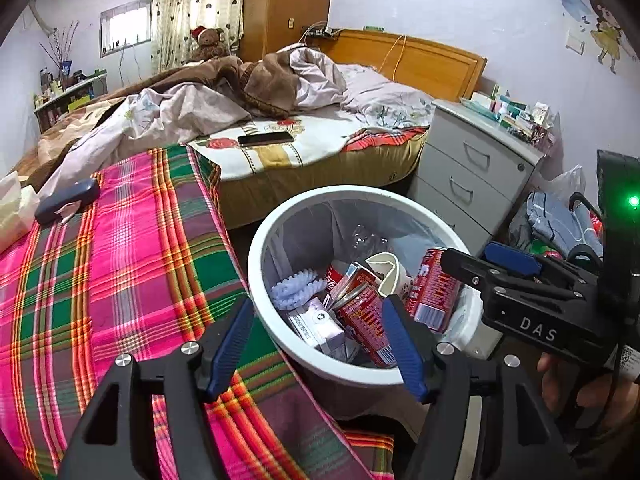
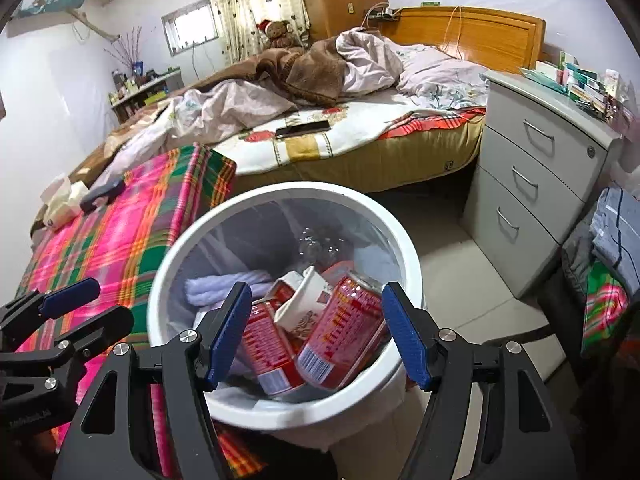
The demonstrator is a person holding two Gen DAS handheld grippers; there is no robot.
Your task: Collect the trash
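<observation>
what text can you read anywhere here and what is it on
"DAS": white letters on the right gripper body, seen from the left wrist view.
Red cans in the bin: white print and barcode panels, too small and blurred to read.
Paper cup: printed design, not readable.
White box in the bin: print too small.
Boxes on the drawers: labels too small.
Left gripper body: faint lettering, blurred.
</observation>
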